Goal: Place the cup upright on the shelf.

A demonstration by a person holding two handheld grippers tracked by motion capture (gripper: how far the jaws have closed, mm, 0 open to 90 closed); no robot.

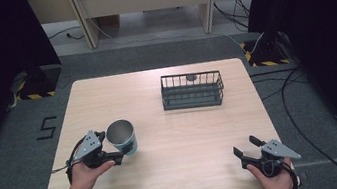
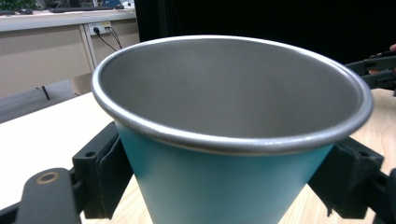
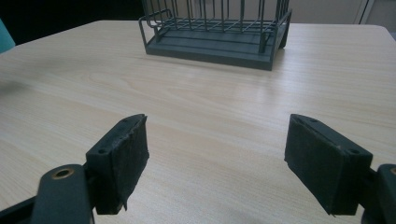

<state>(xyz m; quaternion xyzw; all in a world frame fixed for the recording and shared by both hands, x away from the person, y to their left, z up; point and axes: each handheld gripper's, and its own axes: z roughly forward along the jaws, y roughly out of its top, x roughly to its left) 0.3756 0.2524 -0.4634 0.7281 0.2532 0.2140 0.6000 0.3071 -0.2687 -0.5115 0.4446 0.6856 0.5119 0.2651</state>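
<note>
On the desk [image 1: 178, 174] stand 2 things: a cup [image 1: 122, 137] at the near left and a wire basket [image 1: 191, 90] farther back, right of the middle. The left gripper [image 1: 109, 149] sits just left of the cup, its jaws on either side of the cup's wall. The right gripper [image 1: 246, 147] is over the near right corner, well apart from the cup, with the basket ahead of it.
</note>
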